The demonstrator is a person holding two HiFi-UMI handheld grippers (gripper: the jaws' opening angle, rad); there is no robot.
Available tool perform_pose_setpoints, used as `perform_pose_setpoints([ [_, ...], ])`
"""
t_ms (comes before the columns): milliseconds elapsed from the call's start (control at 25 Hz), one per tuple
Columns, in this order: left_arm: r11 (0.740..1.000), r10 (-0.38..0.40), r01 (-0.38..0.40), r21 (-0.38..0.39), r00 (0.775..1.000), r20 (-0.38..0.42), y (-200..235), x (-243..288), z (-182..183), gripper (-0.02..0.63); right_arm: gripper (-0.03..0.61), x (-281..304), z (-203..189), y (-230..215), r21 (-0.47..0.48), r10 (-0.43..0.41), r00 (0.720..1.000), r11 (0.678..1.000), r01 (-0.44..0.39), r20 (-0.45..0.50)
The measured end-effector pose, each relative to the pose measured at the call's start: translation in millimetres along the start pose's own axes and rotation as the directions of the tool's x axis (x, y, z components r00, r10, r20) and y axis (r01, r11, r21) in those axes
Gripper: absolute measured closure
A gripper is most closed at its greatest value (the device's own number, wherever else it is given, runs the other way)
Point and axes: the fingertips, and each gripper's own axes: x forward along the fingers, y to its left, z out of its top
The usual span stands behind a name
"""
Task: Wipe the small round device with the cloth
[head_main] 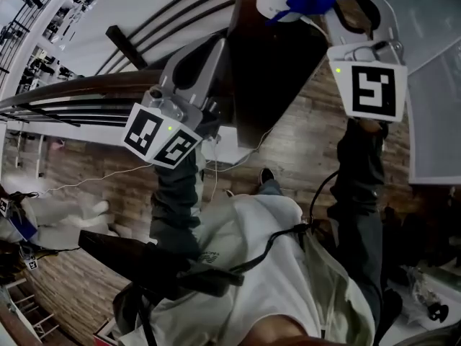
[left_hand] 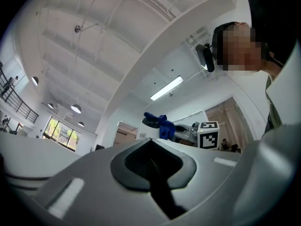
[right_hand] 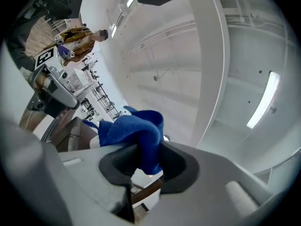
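While right gripper (right_hand: pixel 143 171) clamps blue cloth (right_hand: pixel 136 131) above dark table (head_main: pixel 266 71), left gripper (left_hand: pixel 153 166) closed, empty, beside table edge.

text: none legible | labels: none | numbers: none

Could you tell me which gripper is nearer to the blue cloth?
Right. The right gripper is shut on the blue cloth; the left gripper is apart from it, lower left in the head view.
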Motion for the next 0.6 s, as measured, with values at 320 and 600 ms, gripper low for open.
perform_pose_setpoints([
  [320,1.0,0.005,-0.005,-0.014,1.0,-0.013,1,-2,-8,0.611,0.474,-24,-21,30,0.072,0.087,0.995,0.994,-0.083,-0.051],
  [600,0.999,0.023,-0.024,-0.033,1.0,-0.015,3,-14,-12,0.611,0.474,-89,-26,-1,0.365,-0.127,0.99,0.926,0.093,0.069],
])
